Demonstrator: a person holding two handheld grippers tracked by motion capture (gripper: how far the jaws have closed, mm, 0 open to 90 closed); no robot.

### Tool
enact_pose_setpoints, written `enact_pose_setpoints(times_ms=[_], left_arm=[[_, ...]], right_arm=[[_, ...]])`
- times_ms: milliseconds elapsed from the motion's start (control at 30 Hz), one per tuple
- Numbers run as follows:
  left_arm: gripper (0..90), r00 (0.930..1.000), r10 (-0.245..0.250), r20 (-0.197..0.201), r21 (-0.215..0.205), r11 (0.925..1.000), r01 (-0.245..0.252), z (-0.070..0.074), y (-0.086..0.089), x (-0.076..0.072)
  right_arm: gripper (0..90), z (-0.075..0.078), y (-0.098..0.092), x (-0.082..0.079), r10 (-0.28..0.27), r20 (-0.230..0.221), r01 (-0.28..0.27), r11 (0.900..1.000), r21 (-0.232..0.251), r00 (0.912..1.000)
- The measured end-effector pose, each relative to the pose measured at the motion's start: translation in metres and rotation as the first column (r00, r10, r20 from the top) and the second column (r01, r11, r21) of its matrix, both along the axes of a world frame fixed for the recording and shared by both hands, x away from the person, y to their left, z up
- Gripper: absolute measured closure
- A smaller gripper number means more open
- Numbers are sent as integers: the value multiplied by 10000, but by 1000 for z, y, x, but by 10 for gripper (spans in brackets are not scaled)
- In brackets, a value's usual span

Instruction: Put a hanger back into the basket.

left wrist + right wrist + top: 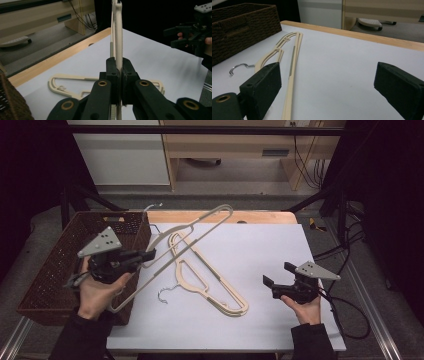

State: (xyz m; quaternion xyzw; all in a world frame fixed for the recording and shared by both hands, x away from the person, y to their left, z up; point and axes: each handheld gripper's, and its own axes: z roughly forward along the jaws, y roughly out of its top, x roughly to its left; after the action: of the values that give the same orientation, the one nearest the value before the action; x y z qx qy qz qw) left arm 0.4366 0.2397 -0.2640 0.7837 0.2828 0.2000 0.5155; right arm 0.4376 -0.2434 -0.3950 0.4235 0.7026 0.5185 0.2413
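Note:
A cream plastic hanger (200,227) slants up over the table's left side, from the basket's near corner to the table's back edge. My left gripper (150,255) is shut on its bar; in the left gripper view the hanger (118,32) rises straight out of the pressed jaws of the left gripper (119,63). A second cream hanger (212,287) lies flat on the white sheet, its metal hook (164,295) pointing left. My right gripper (278,274) stands open to the right of it with nothing between its fingers. In the right gripper view the flat hanger (292,62) lies ahead of the open right gripper (329,77).
A brown wicker basket (50,270) stands at the table's left edge, right beside my left hand. The white sheet (270,240) covers the table, with a wooden strip (260,216) along the back. Cables trail off the right side (345,315).

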Motion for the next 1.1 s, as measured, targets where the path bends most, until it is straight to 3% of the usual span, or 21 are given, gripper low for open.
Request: enact_pose_setpoints(times_ms=[233,500,733,933,967,1033,1100], left_arm=[[865,9987,501,-109,46,9987,-501,12,33,19],[865,9898,1413,-163,377,9893,-1406,19,78,39],[865,9812,1897,-369,987,9777,-1853,7,115,52],[864,9790,1974,-510,1146,9749,-1906,-5,136,54],[865,9764,2102,-501,1311,9705,-2022,-9,144,55],[865,9749,2161,-529,1279,9697,-2080,-11,147,55],[865,9724,2252,-607,1381,9667,-2153,-16,160,57]], right_arm=[[67,1,-3,-1,-111,71,110,9999,51,9999],[62,0,-4,1,-137,66,139,9997,-211,9999],[61,1,-5,-1,-230,58,230,9997,-82,9997],[59,0,-3,0,-191,4,191,9997,-121,9998],[59,-1,-3,1,-218,21,218,9996,-175,9998],[59,-1,-2,1,-218,5,218,9996,-200,9998],[59,-1,-3,1,-213,34,214,9994,-259,9998]])
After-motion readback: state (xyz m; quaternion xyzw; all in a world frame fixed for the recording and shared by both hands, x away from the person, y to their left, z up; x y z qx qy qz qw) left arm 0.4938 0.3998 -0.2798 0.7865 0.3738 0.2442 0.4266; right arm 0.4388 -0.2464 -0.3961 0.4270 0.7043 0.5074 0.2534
